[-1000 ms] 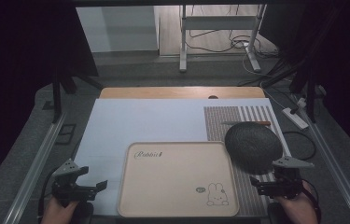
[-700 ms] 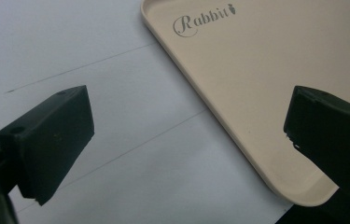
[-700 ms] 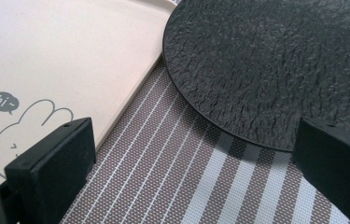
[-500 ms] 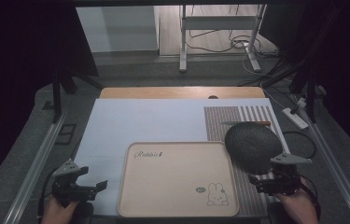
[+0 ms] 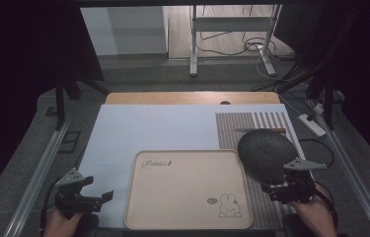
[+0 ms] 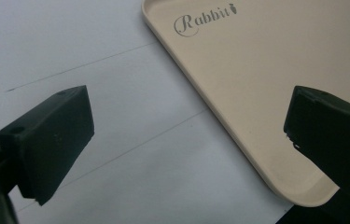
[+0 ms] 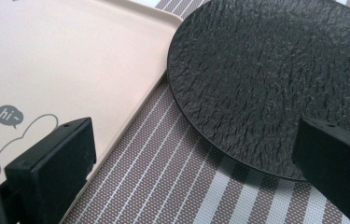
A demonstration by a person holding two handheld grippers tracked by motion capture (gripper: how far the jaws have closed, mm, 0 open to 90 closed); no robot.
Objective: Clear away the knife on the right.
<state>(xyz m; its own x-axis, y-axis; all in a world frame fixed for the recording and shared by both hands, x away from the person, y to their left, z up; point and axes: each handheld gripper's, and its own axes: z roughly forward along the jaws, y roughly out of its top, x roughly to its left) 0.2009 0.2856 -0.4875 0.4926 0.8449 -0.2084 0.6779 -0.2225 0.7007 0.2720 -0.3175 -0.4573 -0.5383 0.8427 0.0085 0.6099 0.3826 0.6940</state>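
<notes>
A beige tray point(image 5: 187, 190) printed with "Rabbit" and a bunny lies at the front middle of the white table sheet. To its right, a round black textured plate point(image 5: 265, 152) rests on a striped placemat point(image 5: 251, 123). My left gripper point(image 5: 98, 190) is low at the front left, open, just left of the tray. In the left gripper view the tray's corner point(image 6: 275, 84) lies between and beyond the open jaws of the left gripper point(image 6: 191, 140). My right gripper point(image 5: 283, 180) is open at the plate's near edge. In the right gripper view the plate point(image 7: 275, 79) and tray point(image 7: 70, 56) lie ahead of the right gripper point(image 7: 191, 158).
A thin brown stick point(image 5: 260, 130) lies on the placemat behind the plate. A wooden strip point(image 5: 192, 98) borders the table's far edge. Metal rails point(image 5: 39, 173) run along both sides, and a power strip point(image 5: 312, 123) and cables lie at the right.
My right gripper has edged forward toward the black plate's near rim. The left gripper, tray and plate have stayed put.
</notes>
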